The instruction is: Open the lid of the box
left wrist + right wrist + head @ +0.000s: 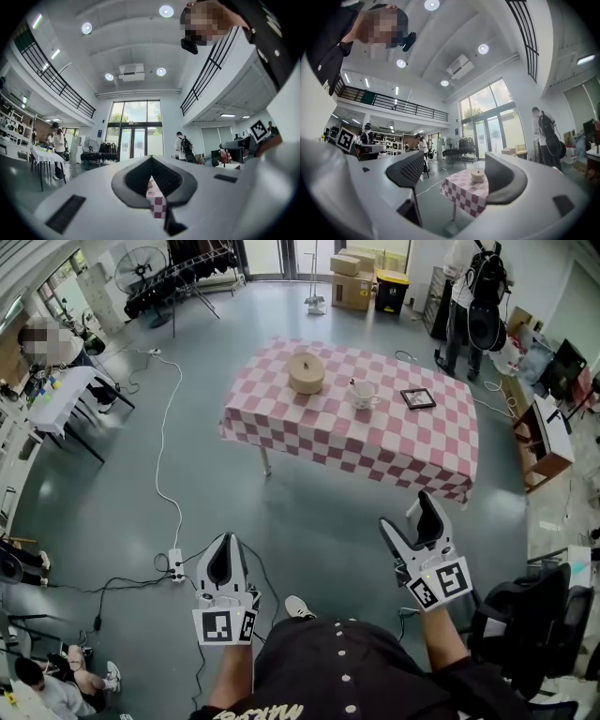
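Note:
A round tan box (pixel 306 372) with its lid on stands on a table (pixel 309 432) covered in pink-and-white check cloth, well ahead of me. Beside it are a white cup (pixel 363 394) and a black-framed square (pixel 418 398). My left gripper (pixel 224 542) hangs low over the floor, short of the table, its jaws together; between them only a sliver of the table (pixel 158 206) shows. My right gripper (pixel 408 512) is open and empty, also short of the table. In the right gripper view the box (pixel 477 175) and table (pixel 464 192) show far off between the right gripper's (pixel 454 161) jaws.
A power strip (pixel 176 564) and cables lie on the floor left of my feet. A black chair (pixel 525 624) stands close at my right. A person (pixel 466 296) stands behind the table near cardboard boxes (pixel 352 282). A white table (pixel 56 395) is at the left.

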`<state>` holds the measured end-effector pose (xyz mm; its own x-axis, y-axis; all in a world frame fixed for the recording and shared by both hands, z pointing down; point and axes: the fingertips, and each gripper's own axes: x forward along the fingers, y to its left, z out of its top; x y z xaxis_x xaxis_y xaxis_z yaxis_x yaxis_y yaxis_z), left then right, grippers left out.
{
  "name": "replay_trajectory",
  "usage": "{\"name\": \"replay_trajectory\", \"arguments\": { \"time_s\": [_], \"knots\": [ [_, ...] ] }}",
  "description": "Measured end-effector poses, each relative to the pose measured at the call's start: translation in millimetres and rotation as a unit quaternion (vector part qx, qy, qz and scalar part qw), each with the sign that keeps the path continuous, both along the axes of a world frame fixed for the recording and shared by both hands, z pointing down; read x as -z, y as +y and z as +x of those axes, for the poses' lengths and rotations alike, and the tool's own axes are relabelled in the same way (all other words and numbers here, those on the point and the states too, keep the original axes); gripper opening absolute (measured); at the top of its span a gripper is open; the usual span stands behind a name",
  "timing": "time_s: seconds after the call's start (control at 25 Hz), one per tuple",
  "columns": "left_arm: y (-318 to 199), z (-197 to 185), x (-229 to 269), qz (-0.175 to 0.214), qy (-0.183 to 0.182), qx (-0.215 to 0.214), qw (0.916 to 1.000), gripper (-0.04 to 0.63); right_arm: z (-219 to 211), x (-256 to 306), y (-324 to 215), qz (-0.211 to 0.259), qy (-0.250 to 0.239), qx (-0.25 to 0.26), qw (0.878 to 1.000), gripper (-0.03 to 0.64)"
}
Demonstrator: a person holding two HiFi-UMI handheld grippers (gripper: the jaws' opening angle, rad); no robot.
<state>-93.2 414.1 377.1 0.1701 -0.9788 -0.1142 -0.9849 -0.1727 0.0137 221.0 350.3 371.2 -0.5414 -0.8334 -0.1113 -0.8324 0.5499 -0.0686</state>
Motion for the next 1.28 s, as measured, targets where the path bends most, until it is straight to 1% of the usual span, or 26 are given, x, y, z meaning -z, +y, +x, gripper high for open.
{"name": "replay_trajectory", "arguments": {
  "time_s": [0.16, 0.44, 0.68, 0.96, 1.04, 1.16, 1.28],
  "knots": [
    [-12.3, -10.4, -2.7, 0.000, 0.002, -0.004, 1.0000, 0.008, -9.5, -2.9, -10.4, -0.003, 0.001, -0.006, 1.000, 0.394],
    [-26.6, -38.1, -7.5, 0.002, 0.006, -0.019, 0.9998, 0.008, -38.9, -3.3, -17.6, 0.002, 0.004, -0.018, 1.000, 0.396],
    [-31.0, -55.5, -17.1, -0.008, 0.008, -0.033, 0.9994, 0.008, -67.1, -12.3, -13.7, -0.005, 0.015, -0.013, 1.000, 0.396],
    [-45.1, -59.0, -26.4, -0.019, 0.020, -0.038, 0.9989, 0.008, -70.4, -17.3, -29.0, -0.014, 0.014, -0.017, 1.000, 0.396],
    [-50.1, -57.1, -26.9, -0.021, 0.017, -0.038, 0.9989, 0.008, -70.9, -19.5, -35.4, -0.015, 0.009, -0.010, 1.000, 0.396],
    [-64.1, -57.2, -28.4, -0.024, 0.016, -0.029, 0.9992, 0.008, -68.5, -18.7, -52.6, -0.013, -0.009, 0.003, 1.000, 0.396],
    [-82.9, -54.1, -30.4, -0.029, 0.022, -0.020, 0.9991, 0.008, -66.2, -16.6, -76.3, -0.010, -0.011, 0.006, 1.000, 0.396]
  ]
}}
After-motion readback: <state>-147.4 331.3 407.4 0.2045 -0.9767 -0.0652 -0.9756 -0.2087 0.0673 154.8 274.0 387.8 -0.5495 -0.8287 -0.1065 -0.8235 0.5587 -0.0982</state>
